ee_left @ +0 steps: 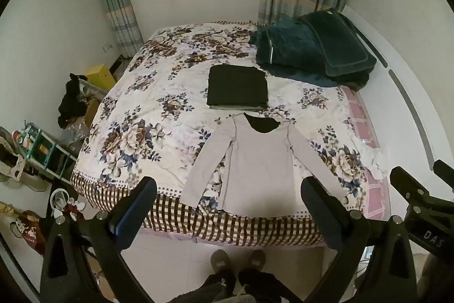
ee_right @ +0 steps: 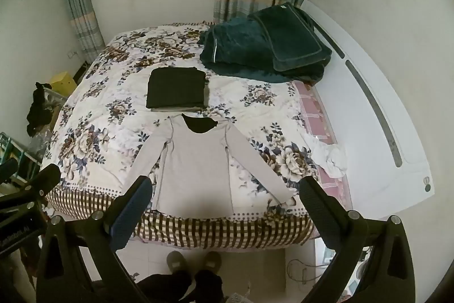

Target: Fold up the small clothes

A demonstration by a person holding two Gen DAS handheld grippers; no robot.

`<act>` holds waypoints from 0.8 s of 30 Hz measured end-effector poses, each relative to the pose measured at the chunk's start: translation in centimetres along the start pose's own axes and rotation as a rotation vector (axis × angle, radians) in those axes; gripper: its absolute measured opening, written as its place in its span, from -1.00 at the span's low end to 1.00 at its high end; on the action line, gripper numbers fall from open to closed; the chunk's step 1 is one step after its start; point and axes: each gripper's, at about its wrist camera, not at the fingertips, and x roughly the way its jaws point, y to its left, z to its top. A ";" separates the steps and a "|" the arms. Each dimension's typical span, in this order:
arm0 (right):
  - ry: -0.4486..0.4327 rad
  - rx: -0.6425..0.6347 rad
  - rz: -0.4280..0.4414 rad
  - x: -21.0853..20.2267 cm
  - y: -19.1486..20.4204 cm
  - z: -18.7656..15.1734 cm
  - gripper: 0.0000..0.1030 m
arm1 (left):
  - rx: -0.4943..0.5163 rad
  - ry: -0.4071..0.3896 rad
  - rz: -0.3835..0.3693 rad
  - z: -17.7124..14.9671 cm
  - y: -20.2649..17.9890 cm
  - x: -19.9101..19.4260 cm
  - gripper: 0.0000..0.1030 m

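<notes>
Shirt (ee_left: 255, 161), grey and long-sleeved, lies flat at the bed's (ee_left: 119, 161) near edge; left tongs (ee_left: 229, 203) and right tongs (ee_right: 225, 203) hover apart, best pinching a sleeve cuff each first.

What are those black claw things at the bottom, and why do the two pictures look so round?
Those are grabbing tools a person holds, one in each hand. A tiny camera rides on each tool, and its bulging lens bends the picture round. One picture comes from the left gripper, the other from the right gripper. Both have their fingers spread open, holding nothing. On the flowery bed a grey long-sleeved shirt lies flat, waiting for folding. Behind it sits a folded dark pile, then a green blanket. A crumpled white cloth lies at the side.
</notes>
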 end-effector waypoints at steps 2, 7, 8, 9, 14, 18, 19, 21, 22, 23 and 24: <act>-0.010 0.001 0.000 0.0 0.0 0.0 1.00 | -0.002 -0.006 0.002 -0.1 0.0 -0.1 1.00; -0.011 0.001 -0.005 -0.3 -0.1 -0.1 1.00 | -0.001 0.000 0.004 -0.1 0.0 -0.1 1.00; -0.001 -0.003 -0.007 0.0 0.0 0.0 1.00 | -0.003 -0.001 0.010 0.0 0.0 0.0 1.00; -0.002 -0.002 -0.007 0.0 0.0 0.0 1.00 | -0.003 -0.001 0.010 0.0 0.0 0.0 1.00; -0.003 -0.003 -0.006 0.0 0.0 0.0 1.00 | -0.005 0.001 0.011 -0.1 -0.1 -0.1 1.00; -0.003 0.000 -0.006 0.0 -0.2 0.1 1.00 | -0.001 -0.007 0.010 -0.1 -0.2 -0.2 1.00; -0.006 -0.003 -0.009 0.0 0.0 0.0 1.00 | 0.001 -0.005 0.010 -0.1 -0.2 0.0 1.00; -0.008 -0.004 -0.008 -0.1 0.0 0.0 1.00 | 0.000 -0.006 0.010 -0.1 -0.2 0.0 1.00; -0.008 -0.004 -0.009 -0.1 0.0 0.0 1.00 | 0.001 -0.005 0.011 -0.1 -0.3 0.0 1.00; -0.009 -0.004 -0.009 -0.1 0.0 0.0 1.00 | 0.001 -0.006 0.010 -0.1 -0.3 -0.1 1.00; -0.008 -0.005 -0.009 -0.1 0.0 -0.1 1.00 | 0.000 -0.007 0.010 -0.1 -0.2 -0.1 1.00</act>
